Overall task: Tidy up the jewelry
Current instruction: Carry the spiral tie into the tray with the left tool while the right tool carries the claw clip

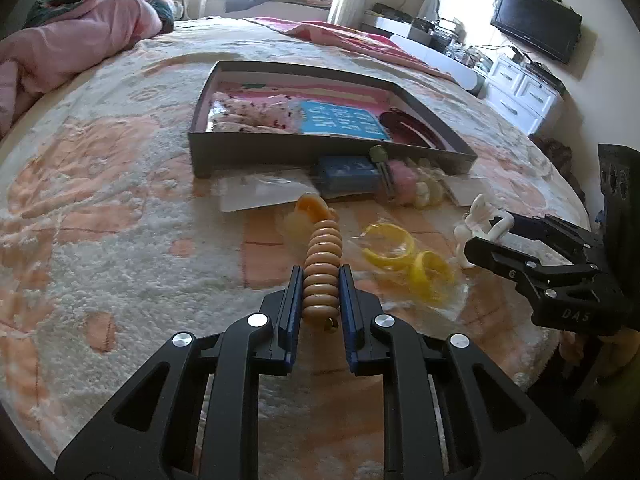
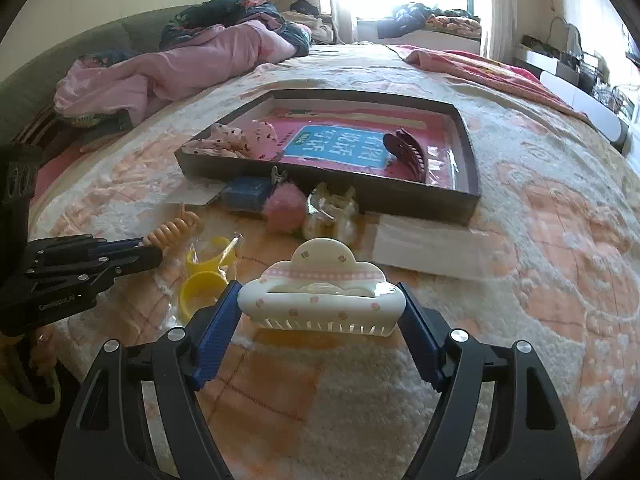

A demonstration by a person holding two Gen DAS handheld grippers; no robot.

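Two grippers, each with one hair accessory, on a bedspread before one dark tray.

Nearest, the left gripper (image 1: 320, 280) pinches one tan spiral hair tie (image 1: 322, 268). The right gripper's (image 2: 320, 312) jaws stand wide, their pads at the ends of one white cloud-shaped claw clip (image 2: 320, 300). Two yellow rings (image 1: 408, 258) lie between them. Beyond, the tray (image 2: 468, 200) holds one maroon clip (image 2: 404, 150).

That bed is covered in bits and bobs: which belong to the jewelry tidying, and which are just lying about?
Part of the job:
- tan coil hair tie, in left gripper
- white claw clip, between right gripper fingers
- yellow rings
- pink pom-pom
- tray

Just lying about:
- pink quilt
- television
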